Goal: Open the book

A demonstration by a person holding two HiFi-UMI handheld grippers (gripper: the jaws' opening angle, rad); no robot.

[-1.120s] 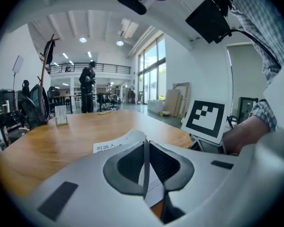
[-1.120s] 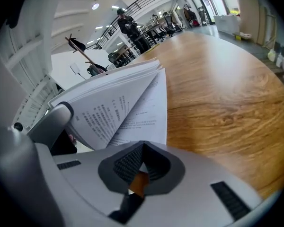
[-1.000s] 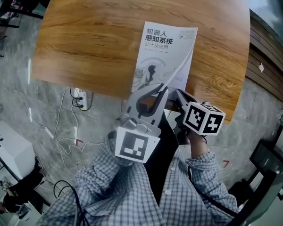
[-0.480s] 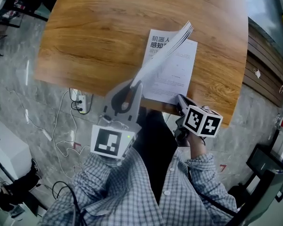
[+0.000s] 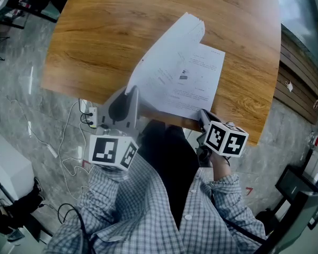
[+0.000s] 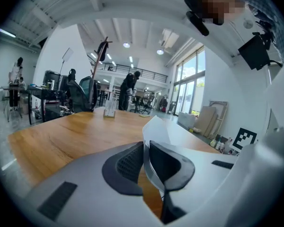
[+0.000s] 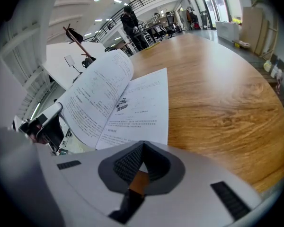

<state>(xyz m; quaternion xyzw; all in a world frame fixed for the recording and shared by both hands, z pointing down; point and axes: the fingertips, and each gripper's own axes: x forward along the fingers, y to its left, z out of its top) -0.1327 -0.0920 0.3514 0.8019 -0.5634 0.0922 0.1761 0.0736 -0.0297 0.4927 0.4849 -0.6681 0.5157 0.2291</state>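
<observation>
head view: the book [image 5: 199, 86] lies on the wooden table [image 5: 106, 30] near its front edge. a second ago the printed cover lay flat and face up. half a second ago the cover and a sheaf of leaves stood on edge. now that sheaf leans over to the left, past upright, and printed inner pages show. judgement: the opening is mostly done; the sheaf has yet to be laid flat. the left gripper [image 5: 130, 93] covers the book's near left corner. the right gripper [image 5: 204, 116] sits at the near right corner.

left gripper view: the pads are clamped on a thin white sheaf of the book [image 6: 163, 124]. the leaves cannot be counted.

right gripper view: the jaws are closed together with nothing between them, only table wood showing behind. their tips are at the near edge of the flat right page [image 7: 142, 103]; whether they press on it cannot be told.
</observation>
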